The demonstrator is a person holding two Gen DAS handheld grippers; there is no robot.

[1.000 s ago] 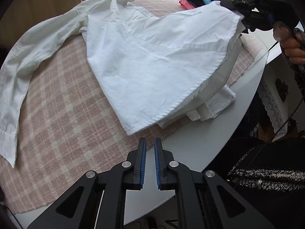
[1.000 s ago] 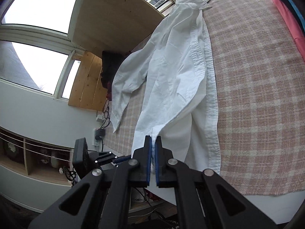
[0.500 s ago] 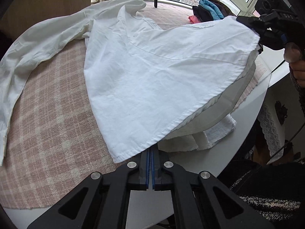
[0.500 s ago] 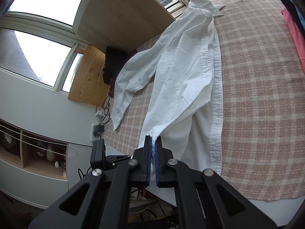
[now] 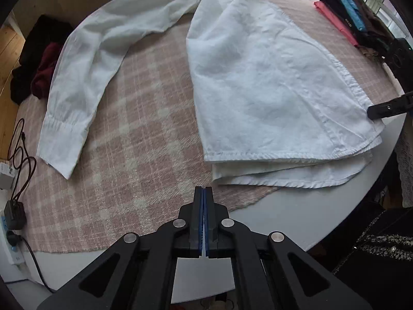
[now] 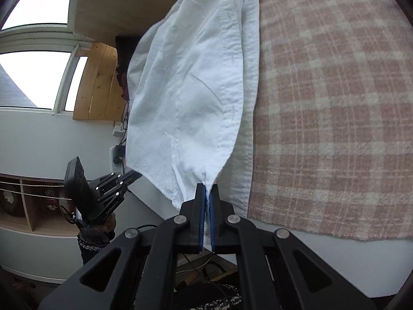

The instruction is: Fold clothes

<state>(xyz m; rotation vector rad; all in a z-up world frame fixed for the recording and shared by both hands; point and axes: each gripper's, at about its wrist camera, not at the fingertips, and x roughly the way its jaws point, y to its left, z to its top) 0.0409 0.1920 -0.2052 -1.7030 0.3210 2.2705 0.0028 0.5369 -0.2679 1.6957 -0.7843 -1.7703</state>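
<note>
A white long-sleeved shirt [image 5: 265, 82] lies on a pink checked cloth [image 5: 144, 139], its body folded over on itself at the right, one sleeve [image 5: 85, 77] stretched out to the left. My left gripper [image 5: 204, 193] is shut and empty, just in front of the shirt's hem. My right gripper [image 6: 206, 193] is shut on the shirt's hem corner [image 6: 198, 170] at the table's edge; its finger [image 5: 387, 107] shows at the right of the left wrist view. The left gripper [image 6: 129, 178] shows in the right wrist view, beside the hem.
A pile of folded clothes [image 5: 353, 18], pink, blue and dark, lies at the far right. Dark clothes [image 5: 38, 59] lie at the left. Cables and a power strip [image 5: 13, 206] hang at the left edge. The white table edge [image 5: 296, 211] curves in front.
My right gripper has brought the raised shirt side down flat onto the table. My left gripper has shut and pulled back off the hem, empty.
</note>
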